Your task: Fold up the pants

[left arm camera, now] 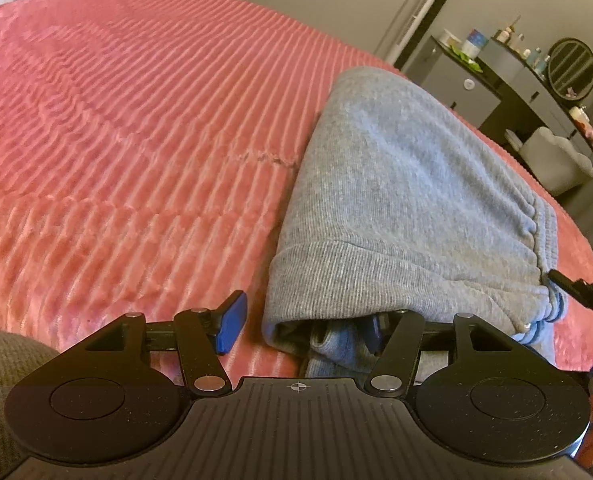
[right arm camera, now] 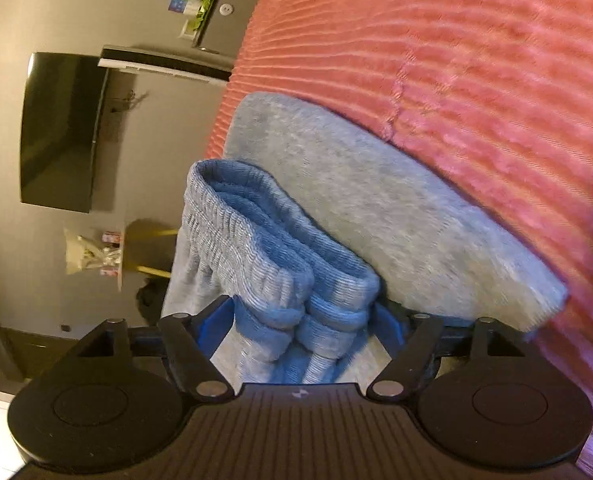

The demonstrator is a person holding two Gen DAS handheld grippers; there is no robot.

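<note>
Left wrist view shows the gray pants folded into a thick soft bundle on the pink ribbed blanket. The cloth is fuzzy and gray-blue, with a wide hem band across the near end. The bundle is long, and it runs away from the left tongs, leaning a little to the right, with its round far end near the blanket's edge. The left tongs stand wide open. The left blue pad sits in the air just beside the pants, and the right pad is tucked under the near cloth.

From the right wrist view, the stretchy waistband is bunched up in thick ribbed rolls. It sits right between the blue pads of the right tongs, and the tongs squeeze it from both sides. The rest of the pants lies flat past the tongs, stretching ahead and to the right along the blanket.
</note>
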